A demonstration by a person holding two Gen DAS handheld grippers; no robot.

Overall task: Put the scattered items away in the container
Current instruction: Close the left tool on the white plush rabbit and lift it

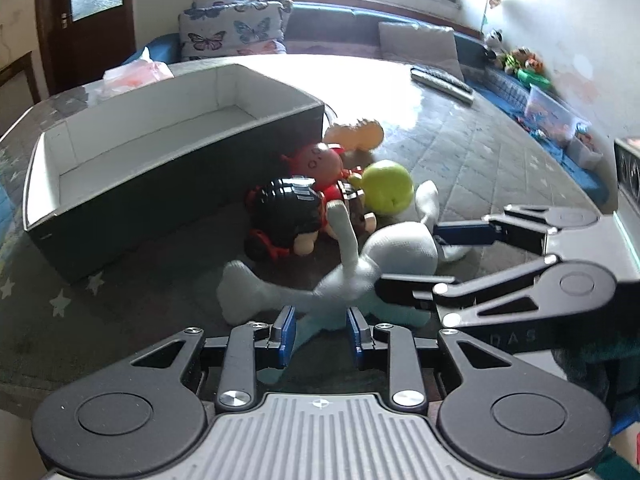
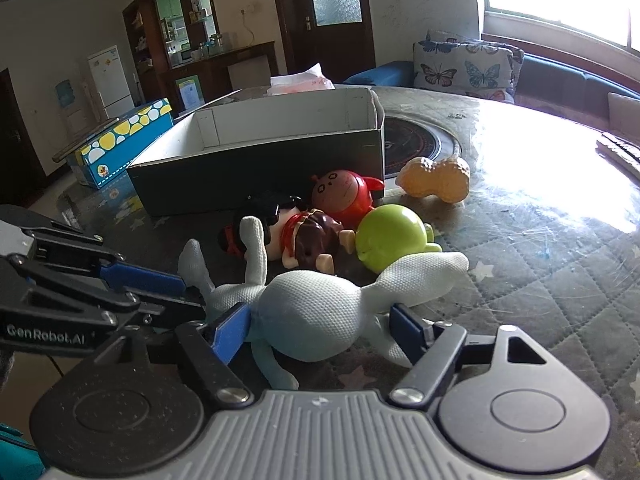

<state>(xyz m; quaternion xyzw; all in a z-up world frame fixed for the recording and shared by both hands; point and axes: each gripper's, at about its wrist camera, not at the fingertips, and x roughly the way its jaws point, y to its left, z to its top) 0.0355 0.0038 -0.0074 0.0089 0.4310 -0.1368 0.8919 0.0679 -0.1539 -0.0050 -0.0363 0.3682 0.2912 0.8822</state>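
A white plush toy (image 1: 400,248) (image 2: 312,312) lies on the quilted table in front of the dark, white-lined box (image 1: 180,168) (image 2: 260,172), whose inside shows bare. My left gripper (image 1: 321,330) (image 2: 196,294) is shut on one thin limb of the plush. My right gripper (image 2: 320,326) (image 1: 408,258) straddles the plush's round body; the left pad touches it and a dark gap shows at the right pad. Behind the plush lie a doll with dark hair (image 1: 284,208) (image 2: 308,236), a red round toy (image 1: 324,160) (image 2: 344,192), a green toy (image 1: 388,188) (image 2: 388,236) and a peanut-shaped toy (image 1: 356,134) (image 2: 436,180).
A round cooktop (image 2: 416,140) is set in the table right of the box. A tissue pack (image 1: 136,72) (image 2: 300,80) sits behind the box, a blue dotted carton (image 2: 124,136) to its left, a remote control (image 1: 440,80) at the far right. A sofa with a butterfly cushion (image 1: 236,28) stands beyond the table.
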